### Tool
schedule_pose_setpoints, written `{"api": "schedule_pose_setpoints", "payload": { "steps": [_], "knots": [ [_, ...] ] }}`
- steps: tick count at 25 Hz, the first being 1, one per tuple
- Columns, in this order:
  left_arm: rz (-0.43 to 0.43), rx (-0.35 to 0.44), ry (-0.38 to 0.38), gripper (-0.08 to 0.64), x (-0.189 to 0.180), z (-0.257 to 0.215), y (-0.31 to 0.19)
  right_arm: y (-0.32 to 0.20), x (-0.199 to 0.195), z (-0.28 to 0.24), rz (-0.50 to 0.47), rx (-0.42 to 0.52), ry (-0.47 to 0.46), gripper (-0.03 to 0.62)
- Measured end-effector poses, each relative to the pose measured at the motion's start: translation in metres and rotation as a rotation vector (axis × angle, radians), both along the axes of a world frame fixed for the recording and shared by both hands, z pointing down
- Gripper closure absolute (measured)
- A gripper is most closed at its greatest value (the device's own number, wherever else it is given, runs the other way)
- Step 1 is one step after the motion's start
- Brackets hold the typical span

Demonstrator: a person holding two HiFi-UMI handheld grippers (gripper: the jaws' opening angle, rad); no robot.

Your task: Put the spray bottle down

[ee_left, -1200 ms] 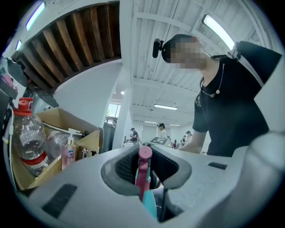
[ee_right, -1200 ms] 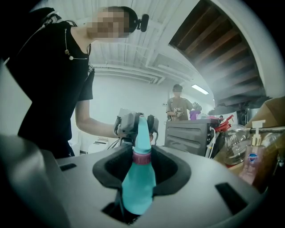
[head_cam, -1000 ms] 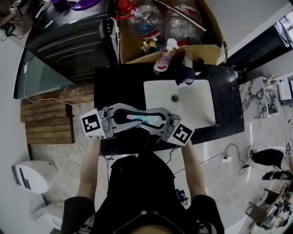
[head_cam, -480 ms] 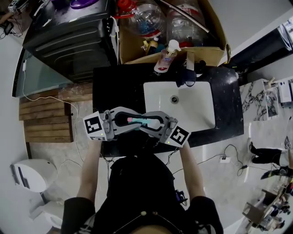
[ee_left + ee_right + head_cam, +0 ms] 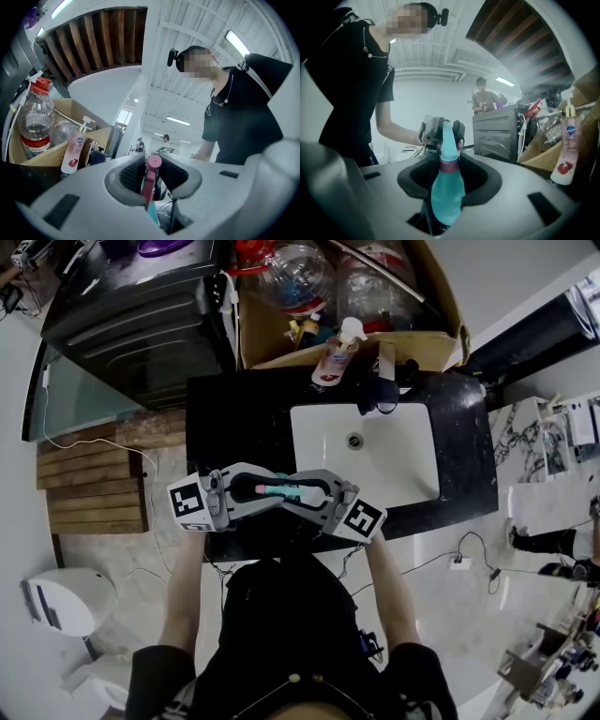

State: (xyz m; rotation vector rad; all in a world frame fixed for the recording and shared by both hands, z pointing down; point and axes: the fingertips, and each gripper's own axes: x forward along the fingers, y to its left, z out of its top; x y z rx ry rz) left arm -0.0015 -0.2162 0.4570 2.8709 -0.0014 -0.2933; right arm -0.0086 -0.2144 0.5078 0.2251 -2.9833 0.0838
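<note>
The label on the pink pump bottle [image 5: 335, 357] at the back of the counter [image 5: 234, 418] shows a blue logo and a red picture, with print too small to read. The spray bottle [image 5: 281, 490] has a teal body, a pink collar and a pink spray head, and is held level between the two grippers over the counter's front edge, near the white sink [image 5: 375, 451]. The left gripper [image 5: 255, 488] is clamped on the pink head, and the right gripper [image 5: 307, 491] is clamped on the teal body at the collar.
</note>
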Motion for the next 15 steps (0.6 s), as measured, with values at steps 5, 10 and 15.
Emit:
{"api": "schedule_pose_setpoints", "payload": {
  "steps": [5, 10, 15],
  "knots": [
    [-0.011, -0.017, 0.084, 0.448, -0.011, -0.013, -0.003, 0.001, -0.001, 0.001, 0.004, -0.052, -0.006, 0.446],
    [-0.008, -0.012, 0.065, 0.426, -0.011, -0.009, -0.001, 0.003, -0.001, 0.003, -0.002, -0.068, 0.006, 0.416],
    [-0.02, -0.002, 0.061, 0.388, -0.011, -0.011, -0.001, 0.004, -0.001, 0.001, 0.009, -0.073, 0.004, 0.393]
  ]
}}
